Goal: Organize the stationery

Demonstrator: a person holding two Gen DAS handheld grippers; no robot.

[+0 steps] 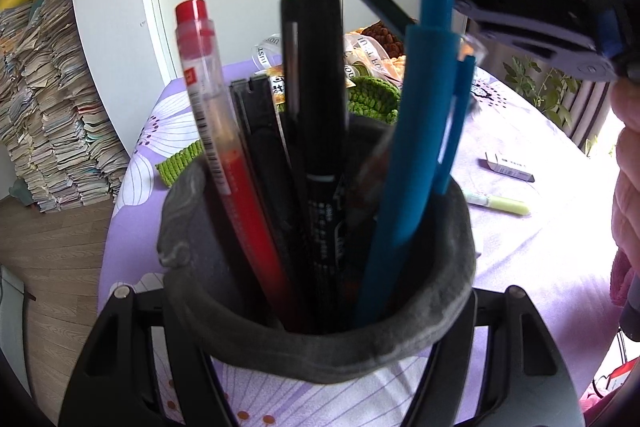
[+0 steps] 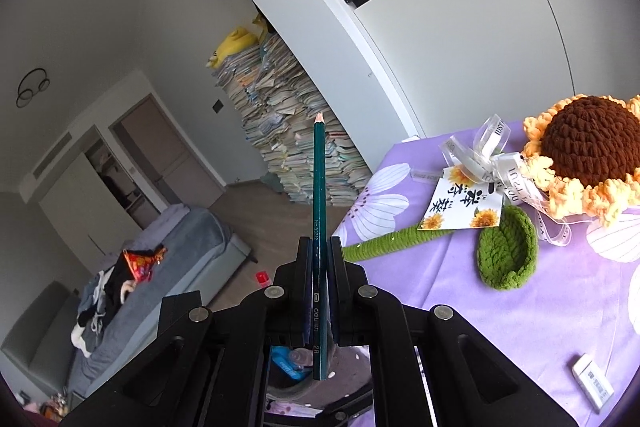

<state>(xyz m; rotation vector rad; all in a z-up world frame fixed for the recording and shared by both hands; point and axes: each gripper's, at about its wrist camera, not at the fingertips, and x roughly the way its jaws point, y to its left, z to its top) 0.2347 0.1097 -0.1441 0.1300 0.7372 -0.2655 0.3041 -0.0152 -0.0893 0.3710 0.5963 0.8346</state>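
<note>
Right fingers [image 2: 320, 267] clamp green pencil [image 2: 319, 195]; left fingers [image 1: 320, 327] grip grey pen holder [image 1: 320, 355].

"deli" and "2B" are printed in white along the green pencil [image 2: 319, 211]. "JUST" can be made out on the clear ribbon [image 2: 491, 147] at two o'clock from it. Large black characters are carried by the sunflower card [image 2: 464, 205].

A home bedroom: a grey bed [image 2: 160, 267], a wardrobe [image 2: 92, 187], stacked books [image 2: 280, 131] and a flower-print tablecloth [image 2: 480, 307].
</note>
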